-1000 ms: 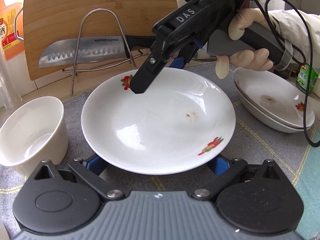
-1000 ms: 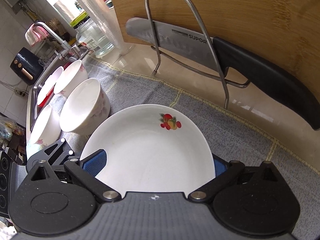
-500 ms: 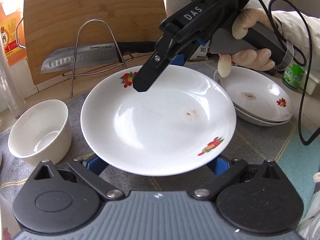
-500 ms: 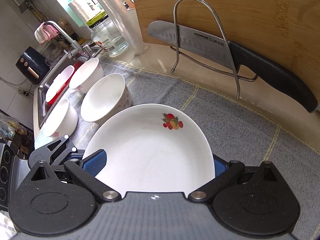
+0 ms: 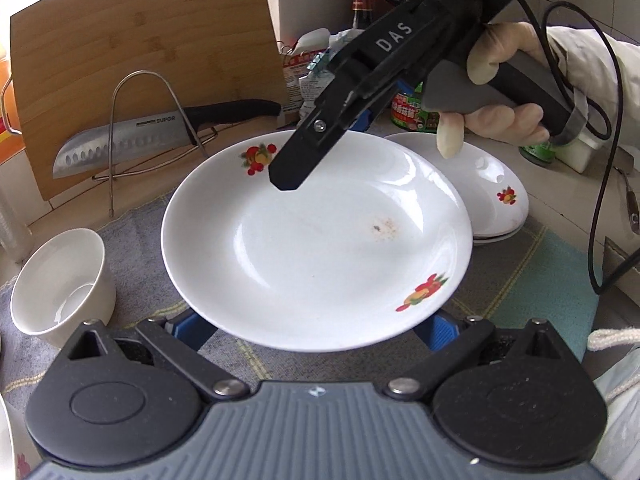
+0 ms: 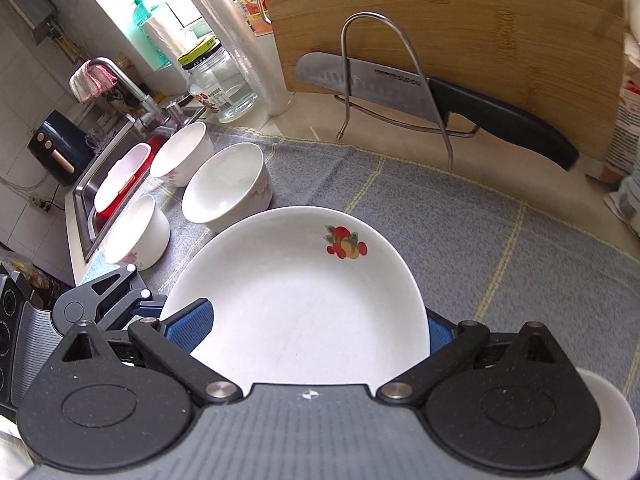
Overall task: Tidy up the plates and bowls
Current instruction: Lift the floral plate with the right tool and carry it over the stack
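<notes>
A white plate with fruit prints point(image 5: 312, 240) hangs above the grey mat, gripped at two edges. My left gripper point(image 5: 316, 330) is shut on its near rim, blue pads on either side. My right gripper point(image 6: 308, 330) is shut on the far rim; its black body point(image 5: 360, 92) reaches over the plate in the left wrist view. The same plate point(image 6: 296, 300) fills the right wrist view. A stack of like plates point(image 5: 492, 200) sits on the mat to the right. White bowls point(image 6: 228, 192) stand at the left; one point(image 5: 60, 280) shows in the left wrist view.
A bamboo cutting board point(image 5: 140, 60) leans at the back with a knife point(image 5: 132, 140) on a wire stand point(image 6: 400, 80). Bottles and jars point(image 5: 408, 108) stand behind the plate stack. A sink point(image 6: 120, 176) and glass jar point(image 6: 220, 84) lie at the far left.
Both grippers have carried the plate to the right, nearer the stack of plates. The bowl has slid further left in the left wrist view. Both stay shut on the plate.
</notes>
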Motion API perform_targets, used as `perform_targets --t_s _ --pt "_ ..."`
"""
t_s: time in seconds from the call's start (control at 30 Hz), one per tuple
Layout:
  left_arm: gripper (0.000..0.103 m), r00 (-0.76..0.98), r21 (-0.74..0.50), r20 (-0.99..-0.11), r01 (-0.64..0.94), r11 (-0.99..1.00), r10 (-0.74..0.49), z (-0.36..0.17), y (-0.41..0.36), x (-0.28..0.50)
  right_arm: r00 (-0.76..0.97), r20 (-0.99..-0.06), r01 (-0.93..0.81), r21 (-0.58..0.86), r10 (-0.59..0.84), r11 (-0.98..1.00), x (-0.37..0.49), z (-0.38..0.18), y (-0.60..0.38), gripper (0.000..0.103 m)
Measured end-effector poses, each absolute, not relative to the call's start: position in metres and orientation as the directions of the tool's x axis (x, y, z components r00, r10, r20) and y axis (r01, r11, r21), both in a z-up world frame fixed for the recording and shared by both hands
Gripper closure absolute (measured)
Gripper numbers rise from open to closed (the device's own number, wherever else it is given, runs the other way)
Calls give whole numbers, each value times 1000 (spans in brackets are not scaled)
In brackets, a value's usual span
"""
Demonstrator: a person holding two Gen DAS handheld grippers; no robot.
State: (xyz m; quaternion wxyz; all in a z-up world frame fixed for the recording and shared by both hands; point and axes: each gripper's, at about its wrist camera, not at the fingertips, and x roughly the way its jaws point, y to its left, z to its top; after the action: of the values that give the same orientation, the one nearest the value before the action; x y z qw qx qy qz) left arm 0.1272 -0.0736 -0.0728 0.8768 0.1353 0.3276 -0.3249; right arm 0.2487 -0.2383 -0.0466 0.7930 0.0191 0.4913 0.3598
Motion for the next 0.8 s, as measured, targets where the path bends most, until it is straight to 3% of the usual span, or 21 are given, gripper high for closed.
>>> perform_targets --t_s 0.8 --pt "2 384 5 -654 864 504 -652 -69 -165 115 452 -773 -290 345 445 893 177 -42 -351 0"
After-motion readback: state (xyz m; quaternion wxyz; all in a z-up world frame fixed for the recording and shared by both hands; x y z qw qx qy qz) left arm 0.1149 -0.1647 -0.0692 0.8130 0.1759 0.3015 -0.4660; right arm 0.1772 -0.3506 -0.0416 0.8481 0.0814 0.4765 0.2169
